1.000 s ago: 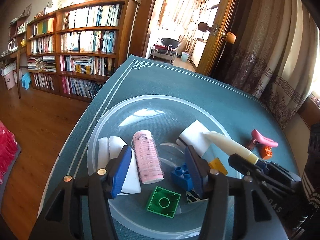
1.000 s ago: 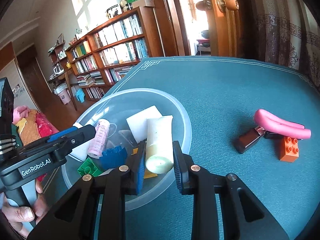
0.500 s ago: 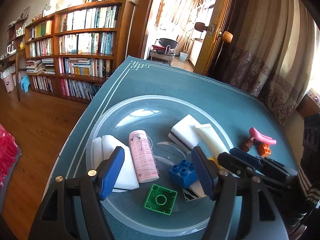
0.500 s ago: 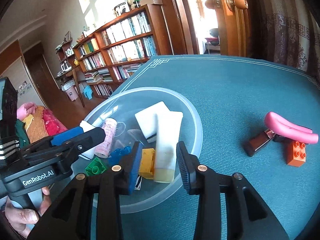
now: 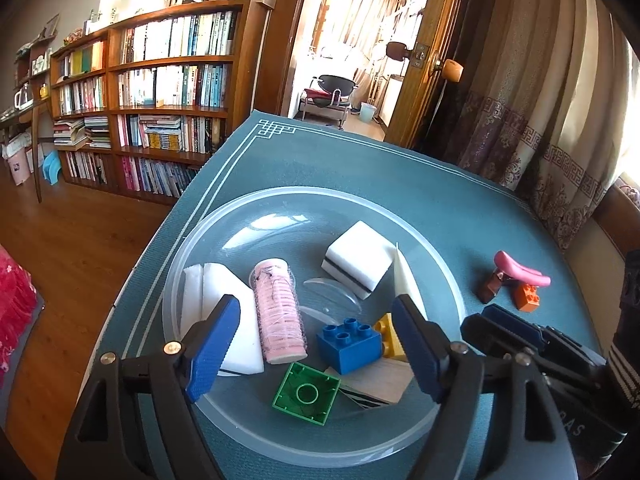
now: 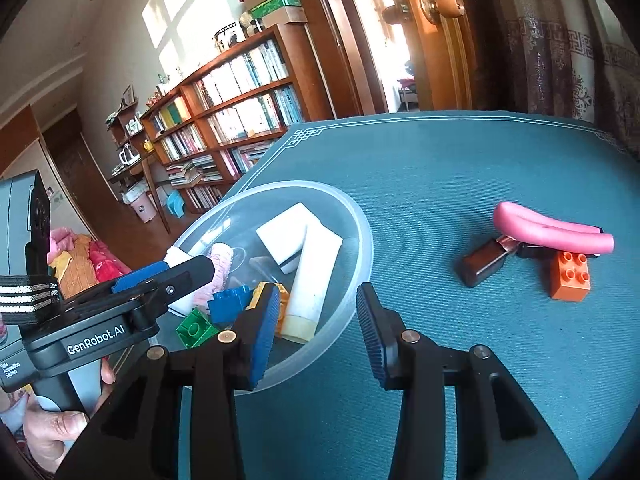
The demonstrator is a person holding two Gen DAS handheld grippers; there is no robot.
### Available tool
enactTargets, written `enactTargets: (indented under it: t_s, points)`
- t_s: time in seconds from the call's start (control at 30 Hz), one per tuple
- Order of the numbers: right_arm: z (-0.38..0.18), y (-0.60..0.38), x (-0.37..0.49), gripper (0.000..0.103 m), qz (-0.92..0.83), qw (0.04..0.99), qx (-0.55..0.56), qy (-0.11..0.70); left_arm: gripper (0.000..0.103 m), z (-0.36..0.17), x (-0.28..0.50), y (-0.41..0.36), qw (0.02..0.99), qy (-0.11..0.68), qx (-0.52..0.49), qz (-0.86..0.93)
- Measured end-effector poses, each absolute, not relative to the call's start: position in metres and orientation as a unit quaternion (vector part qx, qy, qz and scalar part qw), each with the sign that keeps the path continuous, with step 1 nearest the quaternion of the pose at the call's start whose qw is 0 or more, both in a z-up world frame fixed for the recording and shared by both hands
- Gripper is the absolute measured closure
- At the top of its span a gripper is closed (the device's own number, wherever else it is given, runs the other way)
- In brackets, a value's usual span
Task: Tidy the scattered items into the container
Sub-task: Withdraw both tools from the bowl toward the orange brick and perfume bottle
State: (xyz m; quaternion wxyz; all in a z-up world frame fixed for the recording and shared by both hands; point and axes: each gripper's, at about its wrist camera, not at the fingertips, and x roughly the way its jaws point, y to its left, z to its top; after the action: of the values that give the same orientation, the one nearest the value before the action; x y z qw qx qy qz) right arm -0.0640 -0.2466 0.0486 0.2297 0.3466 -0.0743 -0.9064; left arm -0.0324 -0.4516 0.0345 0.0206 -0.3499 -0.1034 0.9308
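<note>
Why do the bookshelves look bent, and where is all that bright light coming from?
In the left wrist view the bookcase bows because the fisheye lens curves straight lines near the edges, and the doorway behind is washed out by sun. In the right wrist view a window glares white, the clear bowl catches soft reflections, and the corners fall dark.

Sunlit wooden bookshelves (image 5: 160,92), wood floor (image 5: 72,248), patterned curtains (image 5: 532,120).
</note>
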Motion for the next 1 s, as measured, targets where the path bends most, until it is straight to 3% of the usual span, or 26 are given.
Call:
enactTargets:
  t_s: [1.0]
  points:
    - [0.026, -0.114, -0.063, 0.060, -0.921, 0.060, 0.355, -0.149, 0.019, 0.036, -0.036, -0.407, 0.047, -0.082, -0.365, 0.926]
